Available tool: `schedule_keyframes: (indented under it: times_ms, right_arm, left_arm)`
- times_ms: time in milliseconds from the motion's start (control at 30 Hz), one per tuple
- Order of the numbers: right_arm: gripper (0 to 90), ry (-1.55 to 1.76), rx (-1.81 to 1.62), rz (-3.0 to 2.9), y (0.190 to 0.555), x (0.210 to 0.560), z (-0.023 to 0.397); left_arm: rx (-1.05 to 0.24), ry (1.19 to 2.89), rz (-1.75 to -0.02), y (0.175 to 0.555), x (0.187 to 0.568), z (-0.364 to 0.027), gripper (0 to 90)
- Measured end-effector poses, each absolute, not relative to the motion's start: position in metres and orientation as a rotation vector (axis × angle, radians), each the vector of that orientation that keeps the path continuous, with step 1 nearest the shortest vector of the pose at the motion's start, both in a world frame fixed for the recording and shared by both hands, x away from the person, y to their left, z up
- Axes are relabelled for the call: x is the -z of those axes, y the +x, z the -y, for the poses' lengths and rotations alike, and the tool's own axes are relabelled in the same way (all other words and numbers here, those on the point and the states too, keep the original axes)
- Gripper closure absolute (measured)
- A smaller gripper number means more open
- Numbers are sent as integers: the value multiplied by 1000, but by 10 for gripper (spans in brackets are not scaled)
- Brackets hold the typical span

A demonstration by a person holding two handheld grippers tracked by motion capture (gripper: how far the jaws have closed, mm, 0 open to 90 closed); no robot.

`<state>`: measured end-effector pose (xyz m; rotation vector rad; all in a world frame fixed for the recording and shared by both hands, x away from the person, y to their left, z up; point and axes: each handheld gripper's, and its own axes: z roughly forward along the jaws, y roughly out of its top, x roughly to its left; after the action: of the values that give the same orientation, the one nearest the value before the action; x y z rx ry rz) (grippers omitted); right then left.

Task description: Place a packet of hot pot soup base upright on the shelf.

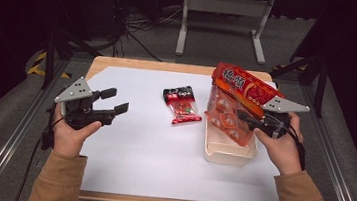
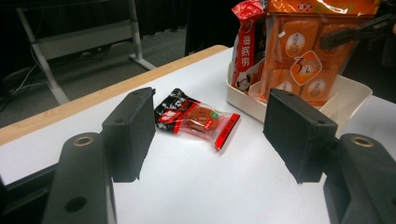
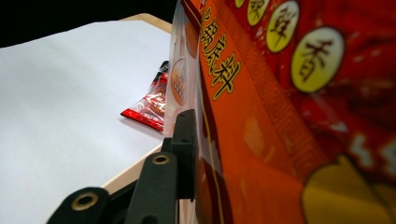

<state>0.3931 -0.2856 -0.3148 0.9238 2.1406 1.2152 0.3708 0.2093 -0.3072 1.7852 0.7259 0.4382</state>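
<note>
Two grippers work over the white table (image 1: 136, 151). Right gripper (image 1: 245, 120) clamps the big orange bag (image 1: 239, 99), which stands tilted in the cream bin (image 1: 226, 151) at the table's right side. Left gripper (image 1: 116, 101) hovers at the left with its jaws apart and nothing between them. One small red packet (image 1: 182, 105) lies flat mid-table, just left of the bin.

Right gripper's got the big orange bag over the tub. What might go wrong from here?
1. The right gripper pinches the large orange snack bag near one edge; the glossy film may slip.
2. The tall bag leans in the shallow white tub beside a red packet; it may tip out.
3. The small red snack packet lies close by and could get knocked.
</note>
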Motion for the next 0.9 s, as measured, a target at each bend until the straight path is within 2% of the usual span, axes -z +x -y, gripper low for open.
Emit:
schedule_keyframes:
  times_ms: [267, 600, 800, 900]
  right_arm:
    - [694, 934, -1200, -2154, 398, 319, 286]
    - [698, 891, -1155, -2217, 405, 348, 271]
    - [697, 926, -1240, -2212, 404, 356, 284]
    - [696, 950, -1282, -2197, 402, 363, 292]
  left_arm:
    - [-442, 1782, -727, 371, 307, -210, 347]
    - [-433, 1781, -734, 374, 308, -211, 322]
    - [-473, 1648, -687, 374, 320, -210, 296]
    - [-458, 1666, -696, 378, 324, -208, 261]
